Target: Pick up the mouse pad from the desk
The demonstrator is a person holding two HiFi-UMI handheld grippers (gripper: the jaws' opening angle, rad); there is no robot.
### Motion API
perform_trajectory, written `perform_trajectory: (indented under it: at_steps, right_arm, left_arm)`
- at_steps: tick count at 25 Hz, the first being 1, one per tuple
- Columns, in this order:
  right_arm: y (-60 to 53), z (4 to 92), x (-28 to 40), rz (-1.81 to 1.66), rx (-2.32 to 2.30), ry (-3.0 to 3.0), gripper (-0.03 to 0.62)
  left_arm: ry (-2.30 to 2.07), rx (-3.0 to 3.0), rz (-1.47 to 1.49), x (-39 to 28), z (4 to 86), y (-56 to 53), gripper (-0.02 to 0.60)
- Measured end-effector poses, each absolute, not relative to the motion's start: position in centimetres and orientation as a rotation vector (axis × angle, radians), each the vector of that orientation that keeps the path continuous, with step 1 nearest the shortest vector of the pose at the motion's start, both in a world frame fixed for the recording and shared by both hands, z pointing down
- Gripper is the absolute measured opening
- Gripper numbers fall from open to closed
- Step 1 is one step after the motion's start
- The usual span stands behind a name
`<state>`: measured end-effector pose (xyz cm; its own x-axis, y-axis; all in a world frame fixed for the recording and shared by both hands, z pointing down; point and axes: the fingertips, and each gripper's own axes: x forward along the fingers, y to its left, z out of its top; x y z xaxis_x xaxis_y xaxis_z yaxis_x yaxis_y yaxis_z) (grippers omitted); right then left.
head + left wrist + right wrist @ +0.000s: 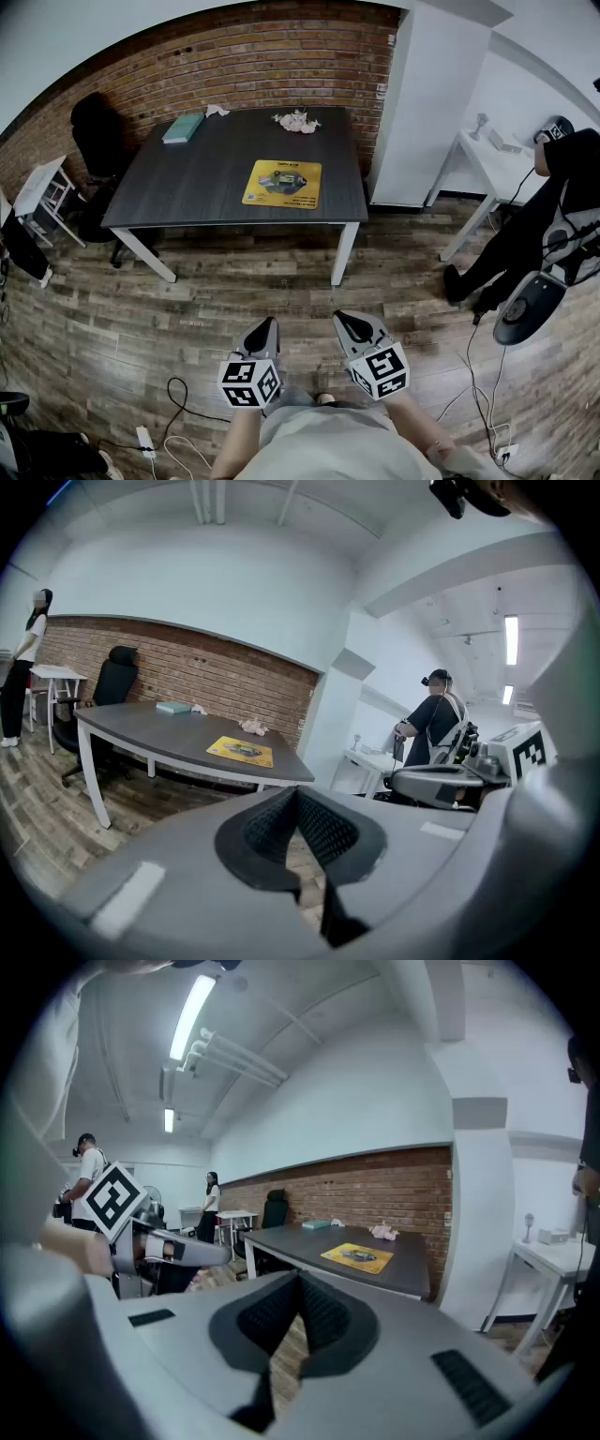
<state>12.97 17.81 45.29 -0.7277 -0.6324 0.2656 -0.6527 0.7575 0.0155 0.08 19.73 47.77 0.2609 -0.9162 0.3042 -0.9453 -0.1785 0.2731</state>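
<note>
A yellow mouse pad (282, 183) with a dark picture lies flat on the dark grey desk (206, 178), towards its front right. It also shows small in the left gripper view as the yellow mouse pad (240, 751) and in the right gripper view (357, 1255). My left gripper (266, 327) and right gripper (347, 323) hang side by side over the wooden floor, well short of the desk. Both are shut with nothing between the jaws.
On the desk's far side lie a teal book (183, 127), a crumpled white paper (217, 110) and a pink bunch (297, 121). A black office chair (96, 131) stands at the left. A person (539, 216) stands by a white table (487, 159) at the right. Cables (178, 417) lie on the floor.
</note>
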Motion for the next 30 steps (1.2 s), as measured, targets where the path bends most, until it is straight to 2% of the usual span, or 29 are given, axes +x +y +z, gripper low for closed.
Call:
perform_trajectory:
  at_steps: [21,22,23,24,30]
  right_arm:
    - [20.7,43.8,16.6,0.121,1.043,-2.754,0.004]
    - [20.7,43.9,16.6,0.125,1.041,-2.752,0.027]
    - [20.8,44.0,16.6,0.125,1.035,-2.747,0.072]
    - [20.8,44.1,16.5,0.124,1.029,-2.743,0.101]
    - [19.7,45.0,16.0,0.139,0.987,-2.732,0.261]
  left_arm:
    - [-1.695,2.199,0.066,3.5,46.0,23.4,0.012]
    - [-1.684,2.203,0.066,3.7,46.0,23.4,0.035]
    - [-1.674,2.206,0.067,3.9,46.1,23.4,0.112]
    - [-1.665,2.21,0.068,4.1,46.2,23.5,0.142]
    - [-1.671,2.204,0.07,4.0,46.5,22.3,0.248]
